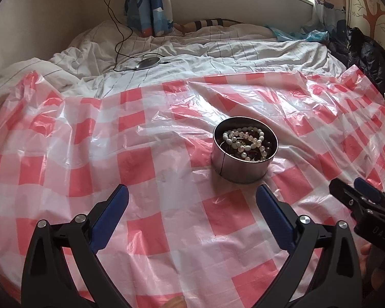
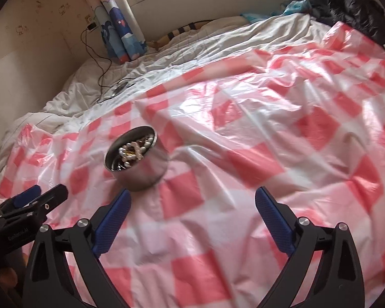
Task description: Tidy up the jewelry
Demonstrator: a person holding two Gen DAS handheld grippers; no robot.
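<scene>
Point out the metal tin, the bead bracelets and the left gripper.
metal tin (image 1: 241,165): left wrist view, front of its side wall.
bead bracelets (image 1: 246,141): left wrist view, pale beads inside the tin.
left gripper (image 1: 192,195): left wrist view, midway between its open fingertips.

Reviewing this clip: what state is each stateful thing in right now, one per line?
Round tin: upright, lidless, on the checkered sheet.
Bead bracelets: piled inside the tin.
Left hand-held gripper: open, empty.
Right hand-held gripper: open, empty.
Charging cable: plugged into the wall socket.
</scene>
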